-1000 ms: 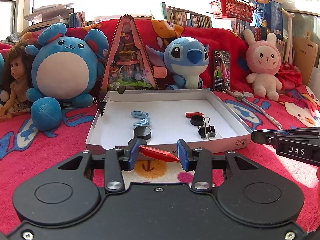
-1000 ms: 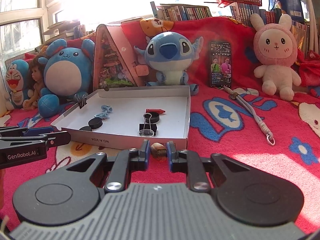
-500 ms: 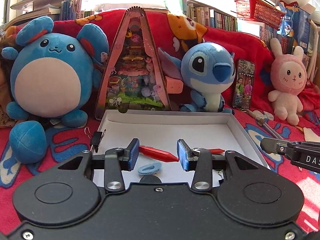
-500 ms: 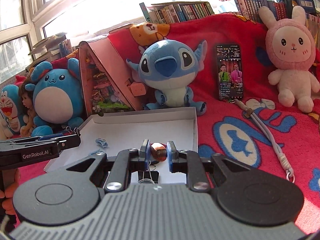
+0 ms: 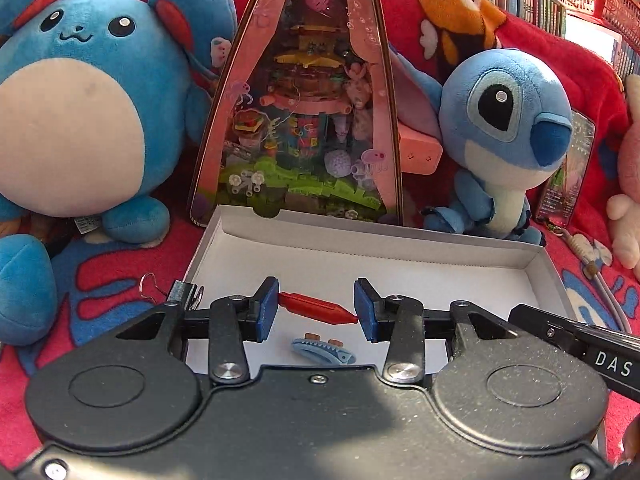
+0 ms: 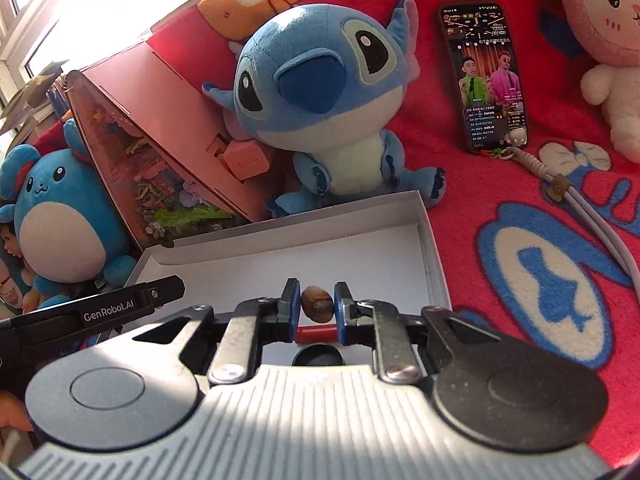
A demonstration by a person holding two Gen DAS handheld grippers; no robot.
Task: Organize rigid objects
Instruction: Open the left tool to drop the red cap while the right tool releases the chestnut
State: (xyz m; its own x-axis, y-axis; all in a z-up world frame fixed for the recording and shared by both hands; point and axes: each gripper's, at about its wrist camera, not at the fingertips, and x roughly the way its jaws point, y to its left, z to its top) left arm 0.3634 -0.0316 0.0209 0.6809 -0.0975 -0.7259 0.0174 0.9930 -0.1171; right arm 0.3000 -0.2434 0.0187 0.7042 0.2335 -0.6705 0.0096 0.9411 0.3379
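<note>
My left gripper [image 5: 316, 309] is shut on a red pointed piece [image 5: 316, 309] and holds it above the white shallow box [image 5: 400, 252], near its left side. A blue clip [image 5: 323, 350] lies in the box below it. My right gripper [image 6: 317, 305] is shut on a small brown oval nut-like object [image 6: 316, 304] above the same box [image 6: 430, 256], near its right side. Below it in the box lie a red piece [image 6: 316, 334] and a black disc [image 6: 317, 356].
The box sits on a red blanket [image 6: 520, 200]. Behind it stand a blue round plush [image 5: 88, 112], a pink triangular diorama [image 5: 304, 120], a Stitch plush [image 6: 328, 96] and a phone [image 6: 486, 76]. A binder clip [image 5: 176, 290] grips the box's left wall. A grey cord [image 6: 592, 232] lies on the right.
Both grippers have moved forward from in front of the box to above its inside, each still holding its piece.
</note>
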